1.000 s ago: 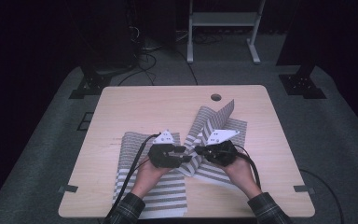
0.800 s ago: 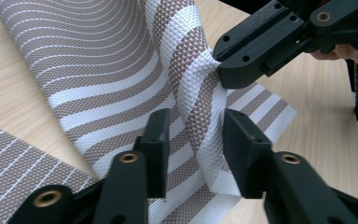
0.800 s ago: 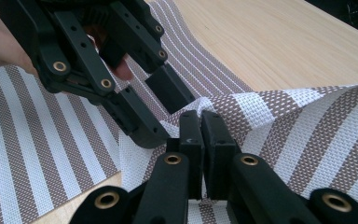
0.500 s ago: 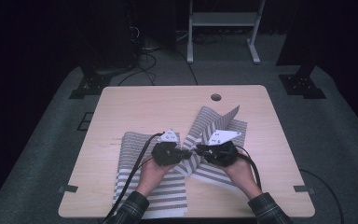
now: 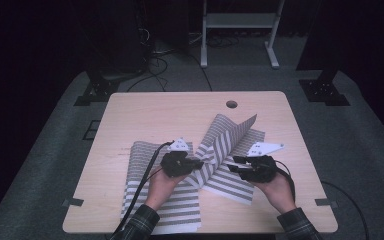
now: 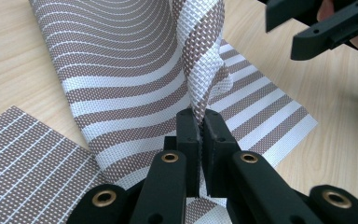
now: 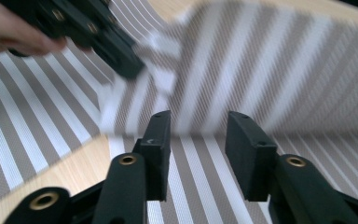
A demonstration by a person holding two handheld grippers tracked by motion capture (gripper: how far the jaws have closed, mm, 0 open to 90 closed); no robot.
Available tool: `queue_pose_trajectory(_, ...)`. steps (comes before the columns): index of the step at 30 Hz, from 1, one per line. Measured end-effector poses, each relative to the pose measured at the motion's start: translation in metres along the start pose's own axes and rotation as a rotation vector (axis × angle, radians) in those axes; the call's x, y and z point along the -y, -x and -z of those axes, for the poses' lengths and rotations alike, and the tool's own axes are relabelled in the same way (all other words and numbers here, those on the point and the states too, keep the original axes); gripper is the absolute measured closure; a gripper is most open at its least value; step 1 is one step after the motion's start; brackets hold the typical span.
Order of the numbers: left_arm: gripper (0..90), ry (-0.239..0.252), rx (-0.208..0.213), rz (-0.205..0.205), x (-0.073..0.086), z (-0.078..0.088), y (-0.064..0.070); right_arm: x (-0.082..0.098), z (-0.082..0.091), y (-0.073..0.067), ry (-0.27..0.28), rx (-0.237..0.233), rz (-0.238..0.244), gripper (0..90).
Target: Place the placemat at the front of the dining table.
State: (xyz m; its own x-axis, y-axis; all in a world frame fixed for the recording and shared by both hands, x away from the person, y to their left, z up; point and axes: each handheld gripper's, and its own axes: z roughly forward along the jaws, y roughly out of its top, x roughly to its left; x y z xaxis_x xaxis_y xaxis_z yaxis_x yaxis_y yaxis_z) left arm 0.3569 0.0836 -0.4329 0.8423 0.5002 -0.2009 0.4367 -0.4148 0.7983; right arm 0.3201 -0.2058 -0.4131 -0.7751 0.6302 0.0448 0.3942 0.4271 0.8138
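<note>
On the left of the wooden counter (image 5: pixel 130 107) lay a finely striped placemat (image 5: pixel 142 157), flat, its near end reaching the counter's front edge. In the left tool's view this mat (image 6: pixel 23 149) showed thin white lines on brown and sat just beside the broadly striped one, their edges meeting near the jaws.

The left tool (image 5: pixel 196 164), held in the person's left hand (image 5: pixel 159 184), rested over the near part of the finely striped placemat, with its cable trailing back off the front edge. Its jaws were pressed together on a pinched fold of the broad-striped placemat (image 5: pixel 230 137), seen up close as the left tool (image 6: pixel 201 125) gripping the woven cloth (image 6: pixel 135 70) between its pads. From that pinch the cloth rose in a peaked fold toward the middle of the counter, while the rest lay flat to the right.

Further right, the right tool (image 5: pixel 235 165), in the right hand (image 5: pixel 275 187), lay just beside the broad-striped placemat's near right part. Its jaws had just been opening; in its own view the right tool (image 7: pixel 198 140) stood apart with nothing clamped, the striped cloth (image 7: pixel 270 60) lying beyond and beneath it, blurred.
</note>
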Motion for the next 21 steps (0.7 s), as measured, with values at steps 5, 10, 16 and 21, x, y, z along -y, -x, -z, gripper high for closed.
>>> queue_pose_trajectory(5,87.1,0.009,-0.005,0.001,-0.001,0.002,-0.001,0.024,0.008,0.001,-0.04,0.023,-0.038,51.7)
queue_pose_trajectory(10,87.1,0.01,-0.014,0.004,-0.001,0.004,-0.002,0.054,0.011,-0.01,-0.12,0.044,-0.023,40.7)
queue_pose_trajectory(16,87.1,0.026,-0.026,0.008,-0.002,0.009,-0.003,0.068,0.008,-0.017,-0.18,0.037,-0.014,39.5)
queue_pose_trajectory(21,87.0,0.041,-0.044,0.019,-0.002,0.017,-0.007,0.074,0.001,-0.021,-0.232,0.028,0.018,39.2)
